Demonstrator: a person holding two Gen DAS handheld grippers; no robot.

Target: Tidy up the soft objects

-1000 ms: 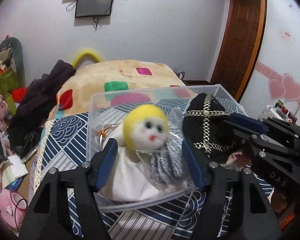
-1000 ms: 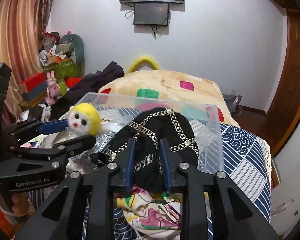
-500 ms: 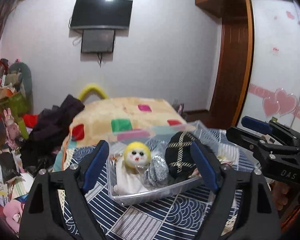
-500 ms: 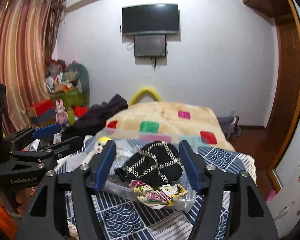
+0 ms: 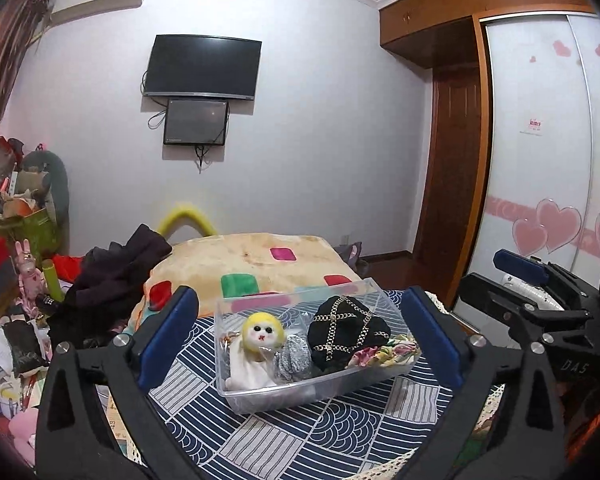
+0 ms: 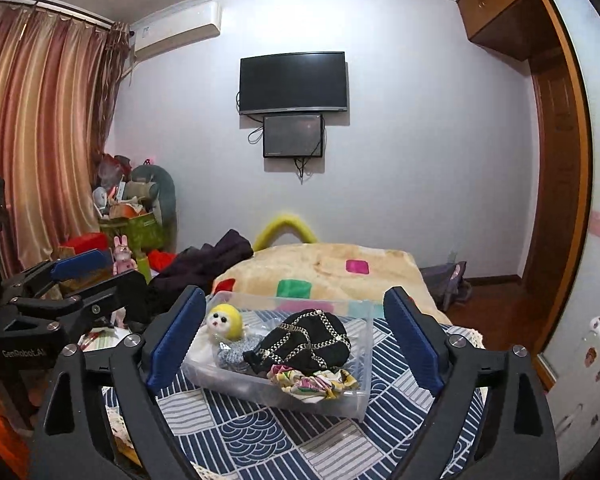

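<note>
Both wrist cameras looked forward along their own fingers across the bed (image 5: 284,432) toward the far wall and its television (image 6: 294,82). The left view sat left of the clear box (image 5: 312,390), the right view right of it; both shared the box, set a little way off.

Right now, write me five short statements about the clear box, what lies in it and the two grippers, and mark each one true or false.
1. The doll with yellow hair lies inside the clear box. True.
2. The black hat hangs from the right gripper. False: it lies in the box.
3. The left gripper is open. True.
4. The box stands on a bare wooden floor. False: it stands on a blue patterned cloth.
5. A floral cloth lies beside the hat. True.
</note>
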